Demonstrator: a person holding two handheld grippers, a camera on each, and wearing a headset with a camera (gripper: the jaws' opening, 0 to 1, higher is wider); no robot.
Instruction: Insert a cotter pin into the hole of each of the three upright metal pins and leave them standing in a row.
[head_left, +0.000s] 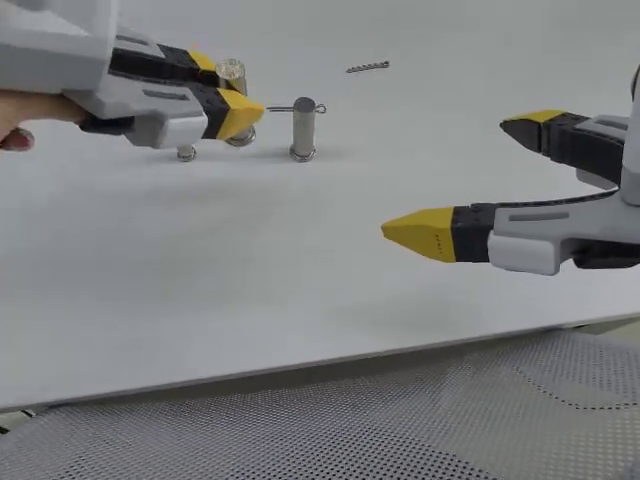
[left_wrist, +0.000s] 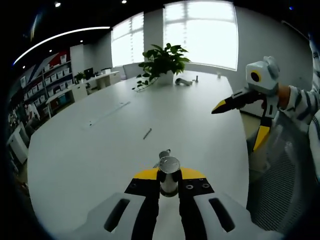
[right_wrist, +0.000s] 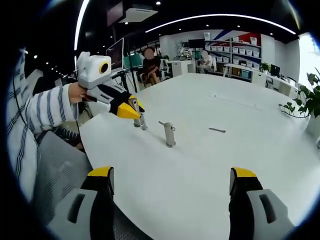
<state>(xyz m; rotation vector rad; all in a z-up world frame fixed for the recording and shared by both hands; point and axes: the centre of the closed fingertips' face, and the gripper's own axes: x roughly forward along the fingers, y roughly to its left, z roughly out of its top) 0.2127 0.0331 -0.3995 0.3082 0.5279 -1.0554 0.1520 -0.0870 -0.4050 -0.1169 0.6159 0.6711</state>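
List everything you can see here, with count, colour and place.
metal pins: three, silver, upright; one gripped, one partly hidden beside it, one standing apart.
cotter pins: two, silver; one through the standing-apart pin, one loose farther back.
table: one, white, under everything.
potted plant: one, green, table's far end.
mesh surface: one, grey, before the table's near edge.
left gripper: one, grey-black with yellow tips, shut on a metal pin.
right gripper: one, same colours, open, above the table.
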